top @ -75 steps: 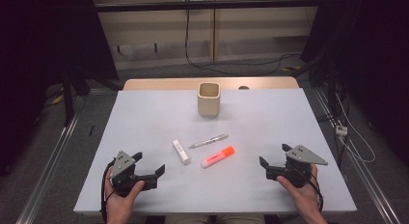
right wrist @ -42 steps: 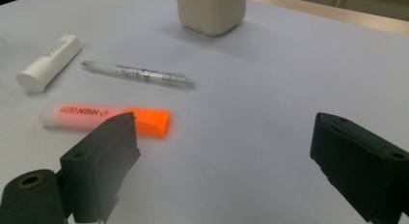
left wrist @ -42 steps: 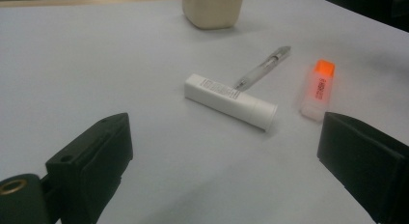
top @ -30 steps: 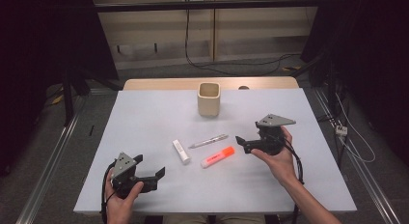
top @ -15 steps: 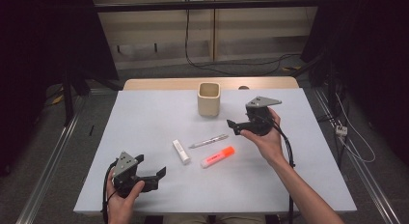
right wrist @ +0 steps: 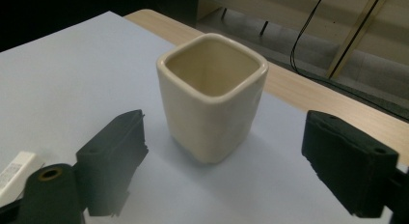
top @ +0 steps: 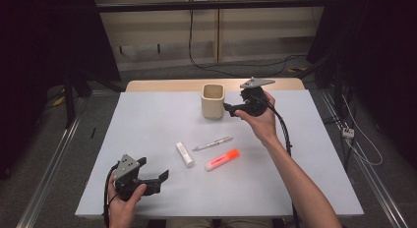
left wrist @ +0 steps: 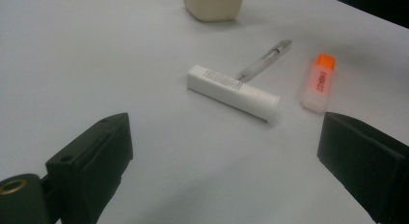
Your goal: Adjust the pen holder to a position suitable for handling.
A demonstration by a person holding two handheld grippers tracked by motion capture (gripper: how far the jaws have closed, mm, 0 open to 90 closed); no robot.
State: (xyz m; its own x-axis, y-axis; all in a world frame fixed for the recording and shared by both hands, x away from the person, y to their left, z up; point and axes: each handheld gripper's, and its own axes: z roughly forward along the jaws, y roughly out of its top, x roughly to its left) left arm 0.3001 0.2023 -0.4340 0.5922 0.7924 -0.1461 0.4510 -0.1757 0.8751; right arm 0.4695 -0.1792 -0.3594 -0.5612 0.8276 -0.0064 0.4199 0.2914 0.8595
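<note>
The right gripper is held wide apart, jaws just closing a little, nothing gripped. The cup, a glossy cream ceramic with rounded square walls, is seen upright near the table's far edge, just ahead of the jaws, untouched. The left gripper is spread open, empty, near the front-left corner.

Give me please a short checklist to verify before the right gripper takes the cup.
1. Right gripper open, nothing between the jaws (they have just been closing a little): ok.
2. Cup upright and looks empty: ok.
3. Jaws around the cup: not ok, still short of it.
4. Pen, white tube, orange marker away from the cup: ok.
5. Left gripper open, far from the cup: ok.
</note>
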